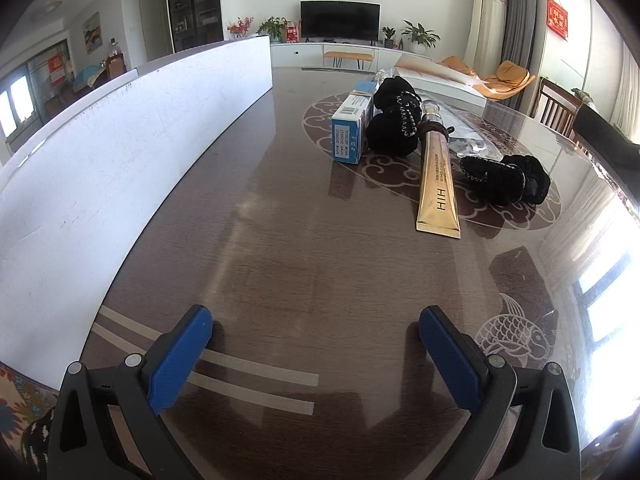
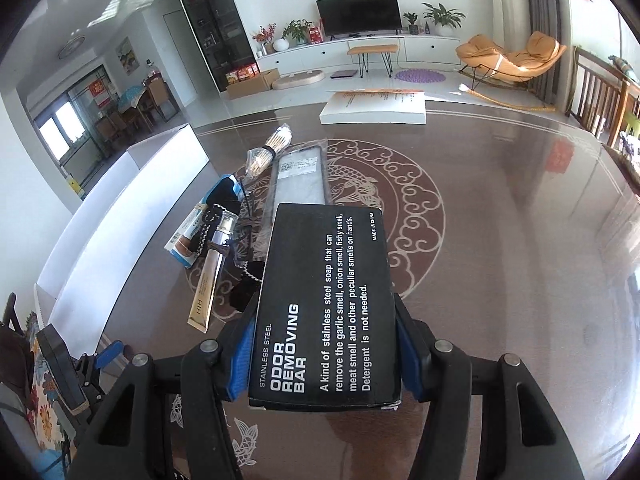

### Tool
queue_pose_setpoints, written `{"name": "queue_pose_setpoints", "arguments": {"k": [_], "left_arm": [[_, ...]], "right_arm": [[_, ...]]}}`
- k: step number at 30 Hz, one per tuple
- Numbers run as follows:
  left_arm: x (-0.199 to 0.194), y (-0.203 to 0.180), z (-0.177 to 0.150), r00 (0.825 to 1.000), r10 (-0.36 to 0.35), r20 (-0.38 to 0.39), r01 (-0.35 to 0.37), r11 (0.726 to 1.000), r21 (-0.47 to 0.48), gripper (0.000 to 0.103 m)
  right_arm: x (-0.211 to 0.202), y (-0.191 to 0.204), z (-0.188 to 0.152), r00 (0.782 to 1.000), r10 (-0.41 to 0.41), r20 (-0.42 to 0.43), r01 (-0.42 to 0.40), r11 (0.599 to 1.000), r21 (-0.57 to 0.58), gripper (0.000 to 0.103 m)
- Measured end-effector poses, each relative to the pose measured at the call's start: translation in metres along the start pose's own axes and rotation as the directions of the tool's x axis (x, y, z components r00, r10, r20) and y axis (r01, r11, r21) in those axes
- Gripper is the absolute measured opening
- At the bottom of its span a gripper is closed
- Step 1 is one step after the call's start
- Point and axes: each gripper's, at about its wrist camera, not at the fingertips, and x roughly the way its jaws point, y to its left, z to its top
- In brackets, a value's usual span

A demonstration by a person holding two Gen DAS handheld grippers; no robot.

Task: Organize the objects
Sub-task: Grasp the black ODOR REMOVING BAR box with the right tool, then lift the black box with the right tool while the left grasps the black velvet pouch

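Clamping black box (image 2: 324, 304) between right hand-held gripper (image 2: 325, 350) pads, lifted off bench (image 2: 500, 240) for sorting; left hand-held gripper (image 1: 316, 344) hanging wide, empty.

Black box (image 2: 324, 304); gold tube (image 1: 436, 188)

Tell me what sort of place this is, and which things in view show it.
Most likely the living room of a home. A flat black television stands on a long white low cabinet, a padded orange rocking lounge chair sits nearby, and green potted houseplants line the cabinet top.
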Motion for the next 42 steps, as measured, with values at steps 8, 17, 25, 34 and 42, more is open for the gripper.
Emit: {"name": "queue_pose_setpoints", "arguments": {"k": [8,17,25,34,42], "left_arm": [[0.000,0.000,0.000,1.000,0.001,0.001,-0.001,1.000,0.000,0.103],[-0.001,-0.001,-0.002,1.000,0.002,0.010,-0.002,1.000,-0.001,0.103],[-0.001,-0.001,-0.002,1.000,0.003,0.009,-0.003,1.000,-0.001,0.103],[-0.001,-0.001,-0.002,1.000,0.003,0.010,-0.003,1.000,-0.001,0.103],[-0.001,-0.002,0.001,1.000,-0.014,-0.023,0.015,1.000,0.014,0.103]], "right_arm": [[0.013,-0.054,-0.025,0.993,-0.117,-0.029,0.119,0.990,0.077,0.059],[0.031,-0.059,-0.031,0.987,-0.161,-0.017,0.162,0.984,0.068,0.059],[0.054,-0.059,-0.020,0.977,-0.214,-0.015,0.214,0.976,0.036,0.059],[0.080,-0.044,-0.015,0.974,-0.224,-0.028,0.224,0.975,-0.014,0.059],[0.096,-0.018,-0.014,0.981,-0.193,-0.035,0.189,0.976,-0.109,0.059]]}}
